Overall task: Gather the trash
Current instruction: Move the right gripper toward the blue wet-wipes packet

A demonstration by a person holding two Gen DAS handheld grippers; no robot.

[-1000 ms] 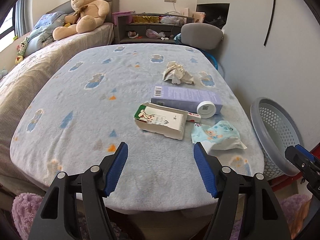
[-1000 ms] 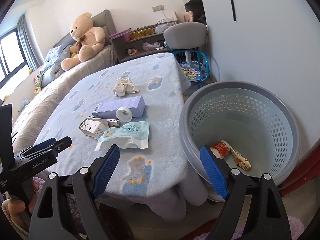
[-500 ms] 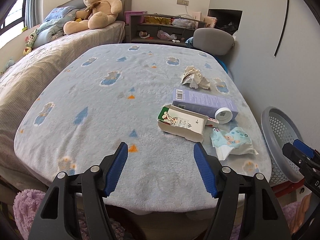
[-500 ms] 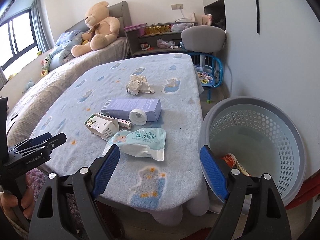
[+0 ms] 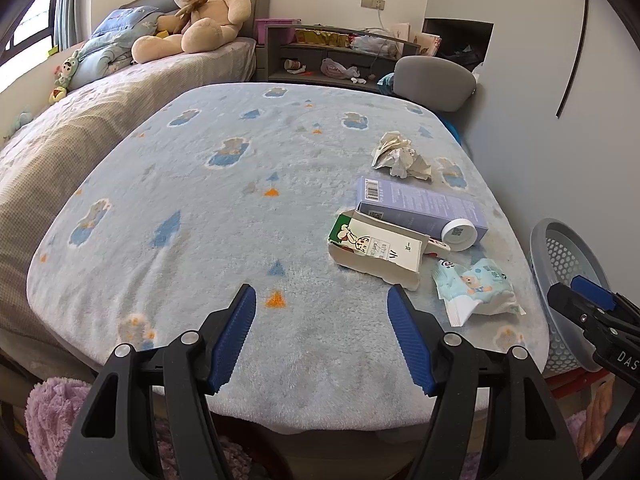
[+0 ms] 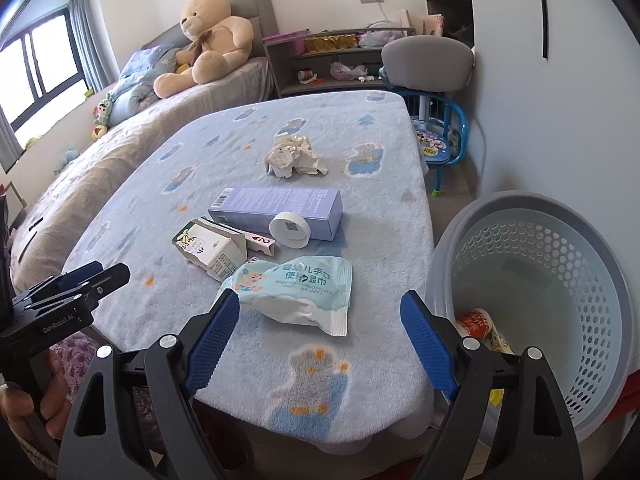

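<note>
Both grippers hang over the near edge of the blanket-covered surface (image 5: 224, 208) with their fingers released and nothing between them, which suits a reach that is only being lined up. The right gripper (image 6: 320, 332) has its fingers set either side of the baby-wipes packet (image 6: 296, 292), the left finger just beside the packet's near corner, without pressing it; this is likely the first piece to go, since it lies nearest and the grey mesh basket (image 6: 568, 240) stands just to the right of the right finger, beside the surface's edge, for a short carry. The basket already holds a red-and-white wrapper (image 6: 476, 322), so it serves as the bin. Beyond the packet lie the torn milk carton (image 6: 212, 250), a small red-marked card (image 6: 262, 242), the lilac box (image 6: 280, 208) with a white round lid (image 6: 290, 230) against it, and farthest, the crumpled paper (image 6: 294, 158). The left gripper (image 5: 320, 320) points at bare blanket, the carton ahead and right of its right finger, probably waiting its turn.
</note>
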